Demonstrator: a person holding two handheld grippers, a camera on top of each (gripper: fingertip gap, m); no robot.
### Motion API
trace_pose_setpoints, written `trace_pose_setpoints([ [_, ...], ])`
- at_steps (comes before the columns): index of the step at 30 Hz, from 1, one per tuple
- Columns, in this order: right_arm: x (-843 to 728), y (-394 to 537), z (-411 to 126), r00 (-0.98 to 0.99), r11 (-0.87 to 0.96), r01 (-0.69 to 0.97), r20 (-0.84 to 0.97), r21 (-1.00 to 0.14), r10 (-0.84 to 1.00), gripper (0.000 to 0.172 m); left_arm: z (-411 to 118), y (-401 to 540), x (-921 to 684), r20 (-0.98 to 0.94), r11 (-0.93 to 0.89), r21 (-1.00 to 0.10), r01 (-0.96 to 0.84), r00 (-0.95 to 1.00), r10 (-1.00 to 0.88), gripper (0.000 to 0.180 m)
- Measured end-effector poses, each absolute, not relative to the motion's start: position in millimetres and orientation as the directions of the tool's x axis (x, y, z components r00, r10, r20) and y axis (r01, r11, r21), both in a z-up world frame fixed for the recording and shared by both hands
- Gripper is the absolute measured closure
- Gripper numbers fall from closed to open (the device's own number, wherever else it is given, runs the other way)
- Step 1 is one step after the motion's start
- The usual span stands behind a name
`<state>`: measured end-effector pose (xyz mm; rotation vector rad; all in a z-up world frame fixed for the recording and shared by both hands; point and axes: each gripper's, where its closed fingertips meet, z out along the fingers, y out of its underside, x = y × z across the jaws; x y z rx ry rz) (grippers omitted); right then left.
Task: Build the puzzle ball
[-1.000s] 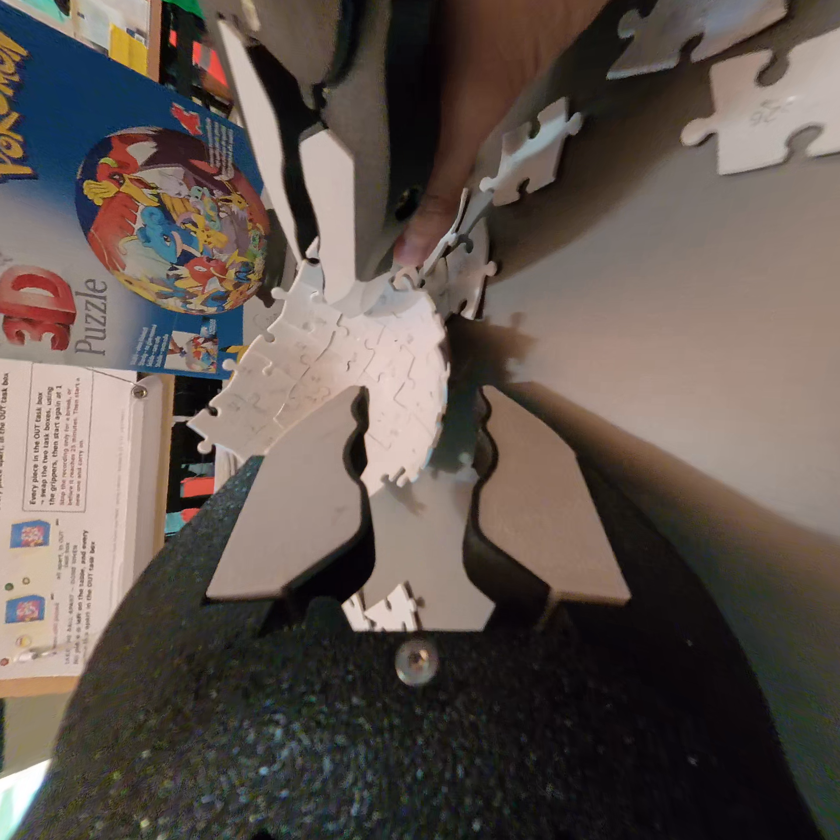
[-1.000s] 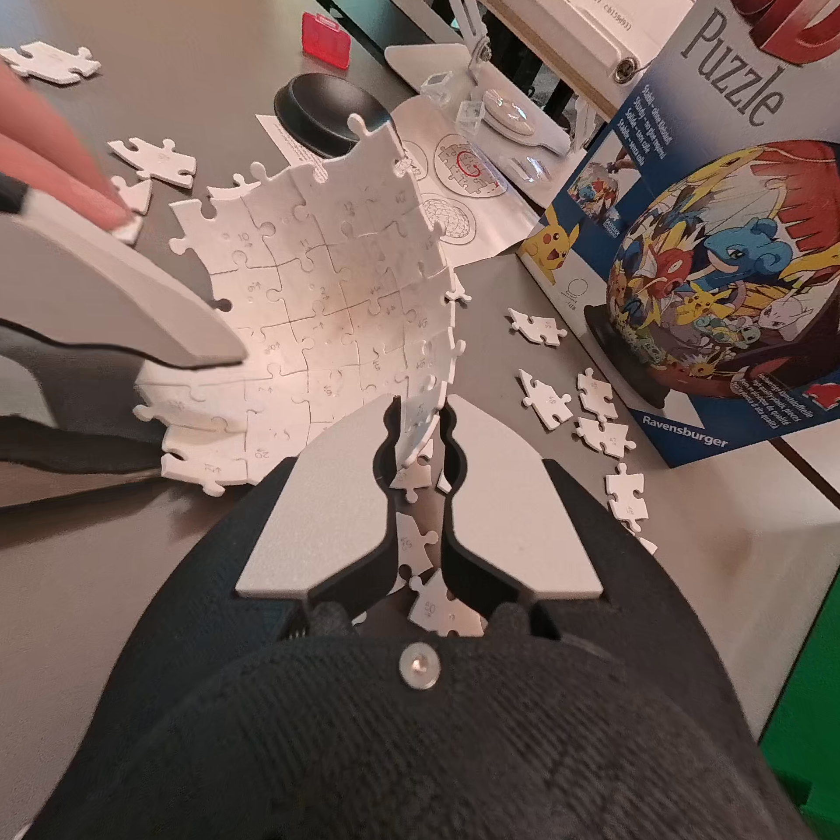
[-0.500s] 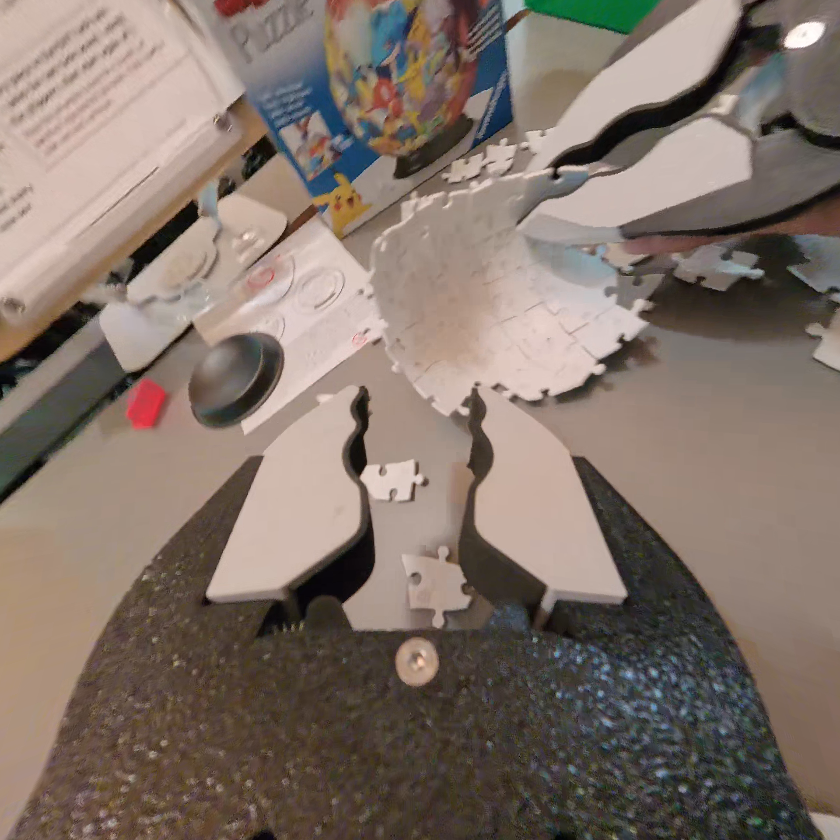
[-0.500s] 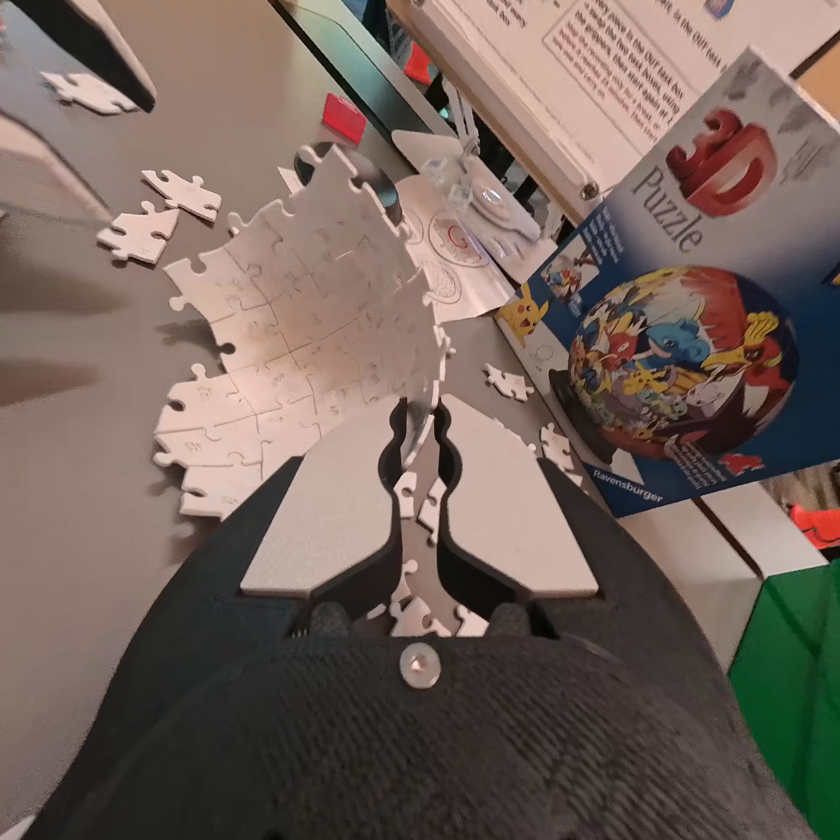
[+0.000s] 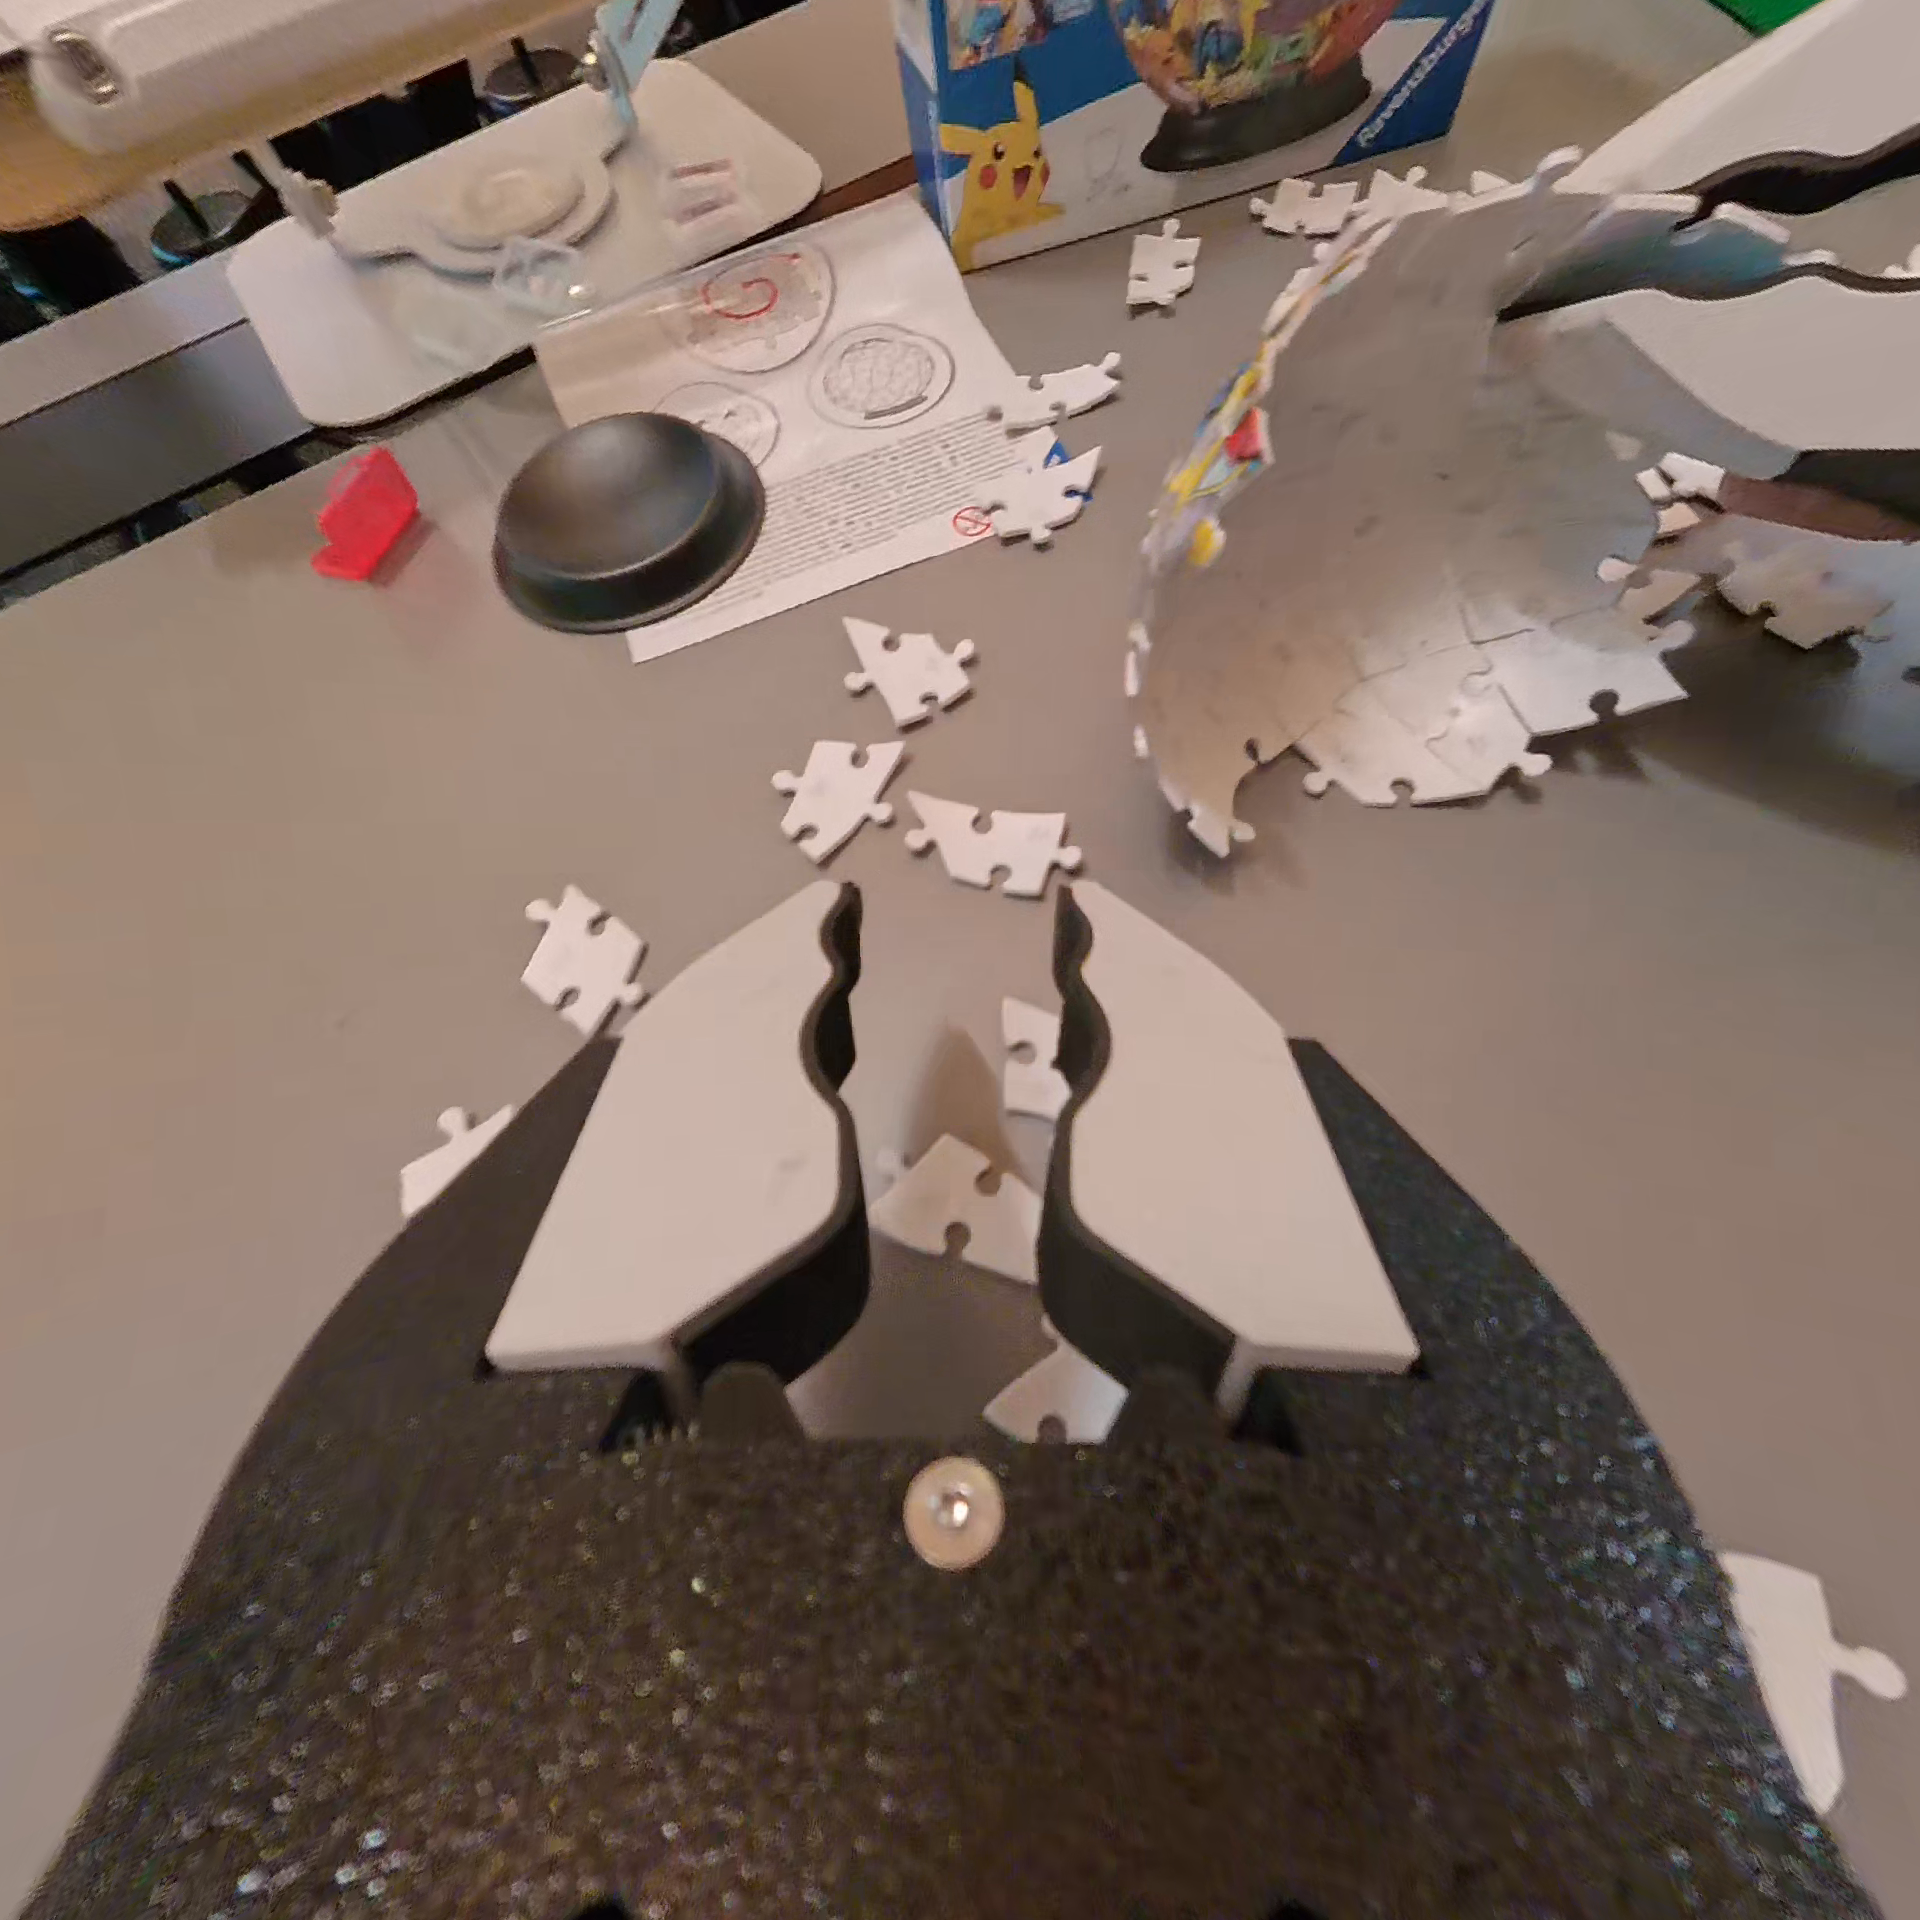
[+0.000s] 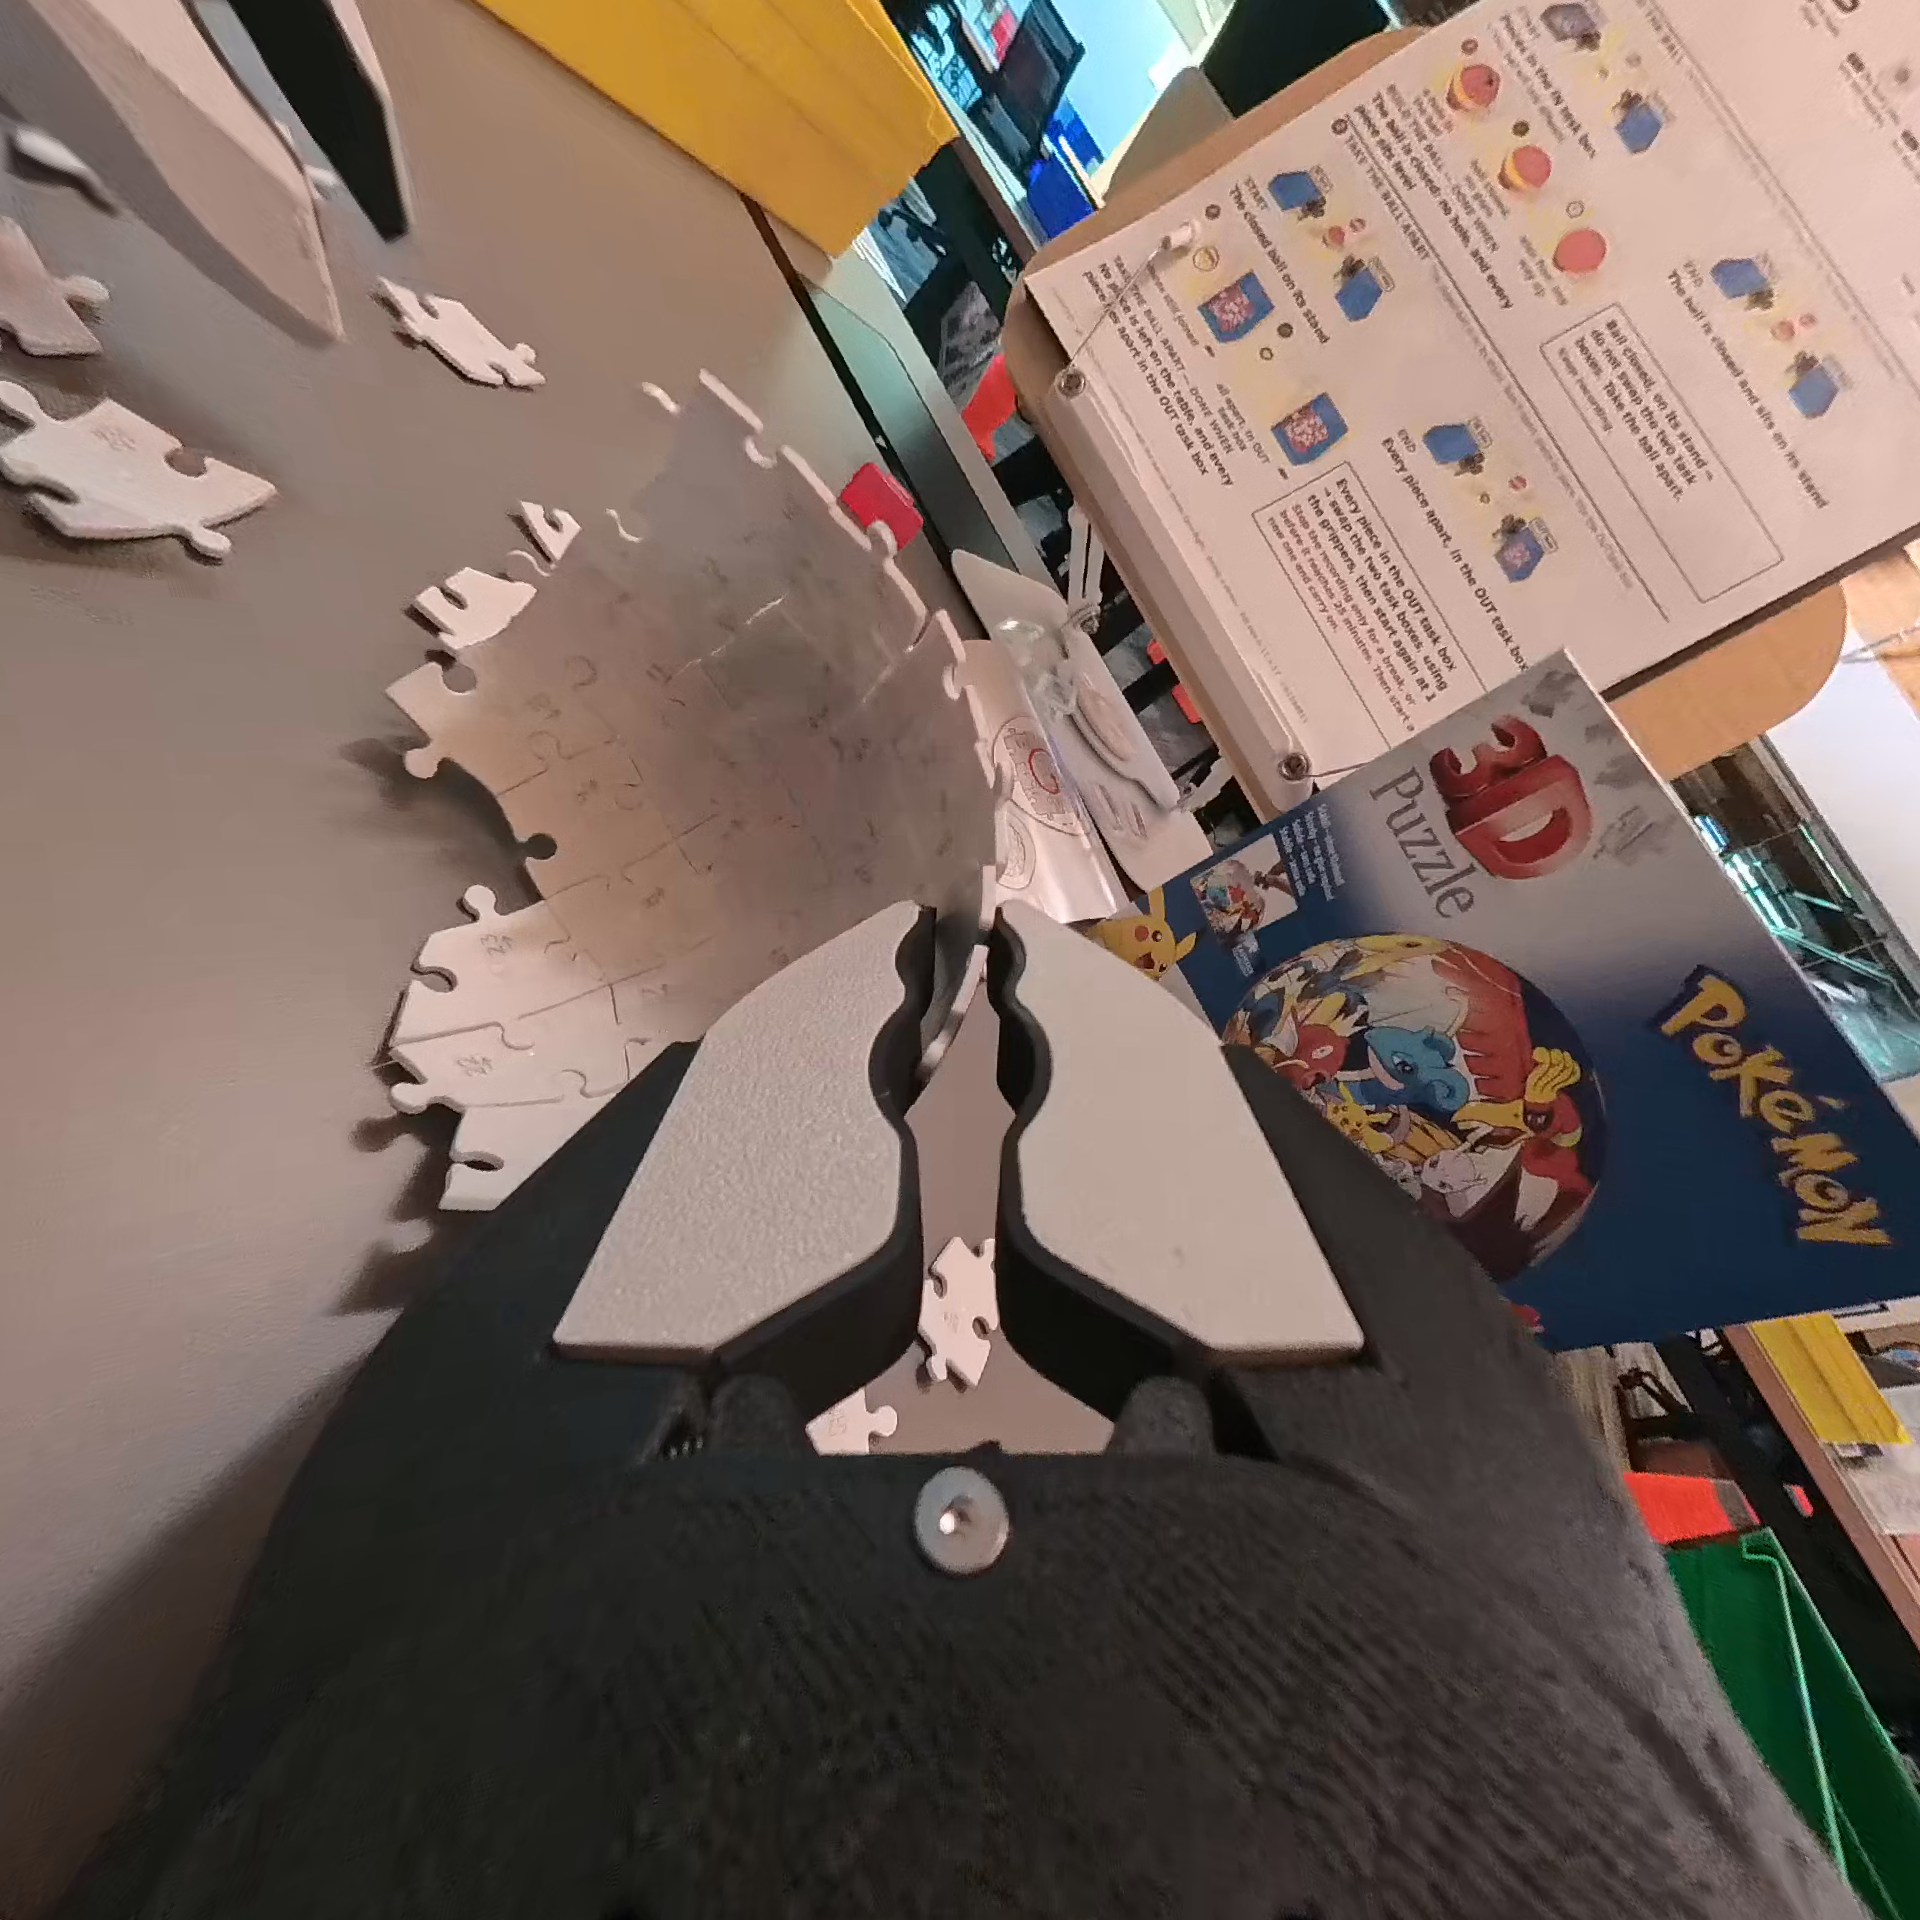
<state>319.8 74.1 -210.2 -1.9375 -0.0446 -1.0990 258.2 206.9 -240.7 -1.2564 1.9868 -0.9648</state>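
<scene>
Right wrist view: the curved shell of joined white puzzle pieces point(image 6: 686, 790) stands on the grey table point(image 6: 156, 1039), and the right gripper point(image 6: 961, 935) is clenched on its near edge, which runs down between the two fingers. Left wrist view shows the same shell point(image 5: 1403, 582) gripped at its upper rim, leaning with its lower rim on the table. The left gripper point(image 5: 956, 904) is released, its jaws apart over bare table; nothing lies between the tips. Loose pieces point(image 5: 992, 836) lie just ahead of them.

Judged step: shell steadied by one gripper, the other free.

Clearances: bare table to the left of the left gripper; black round stand point(image 5: 623, 520), printed sheet point(image 5: 831, 416) and puzzle box point(image 5: 1143, 94) lie beyond the loose pieces.
</scene>
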Motion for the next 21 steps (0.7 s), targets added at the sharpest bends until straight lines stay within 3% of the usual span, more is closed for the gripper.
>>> trace_pose_setpoints([
  [7, 316, 72, -207, 0.619, -0.576, 0.431, 0.692, -0.694, -0.371, 0.163, -231, 261, 236, -0.132, 0.28, -0.786, -0.551, -0.293, -0.947, 0.147],
  [15, 303, 77, -205, 0.62, -0.547, 0.482, 0.707, -0.684, -0.339, 0.163, -248, 258, 175, -0.135, 0.467, -0.663, -0.585, -0.521, -0.843, 0.148],
  [21, 305, 74, -206, 0.614, -0.552, 0.47, 0.705, -0.689, -0.356, 0.163, -267, 278, 159, -0.135, 0.451, -0.573, -0.685, -0.464, -0.876, 0.15],
])
